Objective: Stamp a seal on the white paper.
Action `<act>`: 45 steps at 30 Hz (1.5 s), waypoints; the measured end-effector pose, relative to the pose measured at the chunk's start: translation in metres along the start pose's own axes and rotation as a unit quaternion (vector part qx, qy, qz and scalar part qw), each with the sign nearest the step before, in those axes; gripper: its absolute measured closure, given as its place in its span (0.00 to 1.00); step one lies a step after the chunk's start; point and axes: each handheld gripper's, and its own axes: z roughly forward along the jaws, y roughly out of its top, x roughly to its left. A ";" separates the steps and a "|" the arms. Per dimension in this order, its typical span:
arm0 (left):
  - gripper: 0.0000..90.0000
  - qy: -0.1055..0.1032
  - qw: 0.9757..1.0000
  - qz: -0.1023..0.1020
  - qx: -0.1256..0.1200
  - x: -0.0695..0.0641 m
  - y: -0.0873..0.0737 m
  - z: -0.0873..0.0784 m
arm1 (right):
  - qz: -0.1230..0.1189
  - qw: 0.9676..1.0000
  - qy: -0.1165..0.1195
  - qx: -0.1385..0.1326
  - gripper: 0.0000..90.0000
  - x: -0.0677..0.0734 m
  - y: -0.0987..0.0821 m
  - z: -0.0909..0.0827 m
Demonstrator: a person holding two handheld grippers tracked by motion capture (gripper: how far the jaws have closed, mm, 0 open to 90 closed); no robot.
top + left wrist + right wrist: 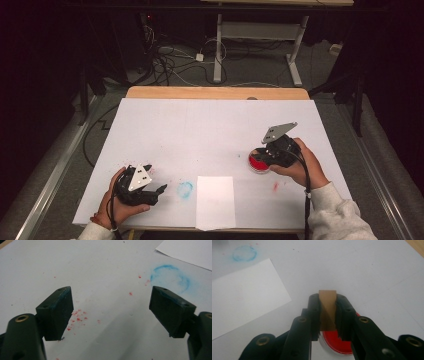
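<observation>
Black hand-held gripper (brass screws), grey sleeves.

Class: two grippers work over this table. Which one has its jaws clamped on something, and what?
The right gripper: its jaws pinch a small brown block above the red ink pad. The left gripper stands open with nothing between its jaws.

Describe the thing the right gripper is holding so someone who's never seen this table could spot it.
On the white table cover, look right of the loose paper sheet to the round red ink pad. Just above it, the right gripper clamps a small tan wooden block, the one brown, square-edged thing among white and red.
</observation>
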 end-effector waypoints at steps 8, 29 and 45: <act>0.21 0.001 1.000 -0.005 0.001 0.001 0.000 -0.002 | -0.009 0.999 0.021 -0.026 0.85 0.012 0.008 -0.005; 0.21 0.003 1.000 -0.004 0.003 0.001 -0.001 -0.002 | -0.064 0.995 0.072 -0.016 0.85 0.054 0.024 0.012; 0.21 0.003 1.000 -0.004 0.005 0.001 -0.001 -0.002 | -0.099 0.990 0.100 0.011 0.85 0.083 0.033 0.031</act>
